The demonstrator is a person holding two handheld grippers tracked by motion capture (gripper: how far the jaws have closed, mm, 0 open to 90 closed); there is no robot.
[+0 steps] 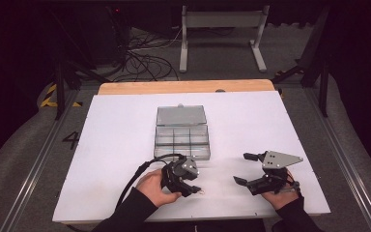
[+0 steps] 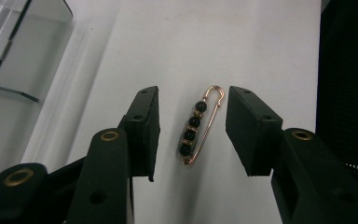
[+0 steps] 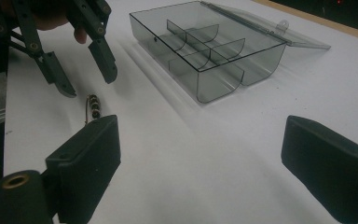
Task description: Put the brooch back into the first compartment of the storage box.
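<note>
Left tongs (image 2: 192,128) hang over the beaded safety pin (image 2: 198,125), which lies flat on the white tabletop (image 2: 242,42) between the half-open pads, untouched. Right tongs (image 3: 200,163) gape wide, empty, well apart.

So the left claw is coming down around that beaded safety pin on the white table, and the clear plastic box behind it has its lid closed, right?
Not quite: the clear box stands open, its lid folded back flat on the table, as the right gripper view shows. The rest holds: in the left gripper view the beaded safety pin lies on the white table between the left gripper's open jaws, untouched.
</note>
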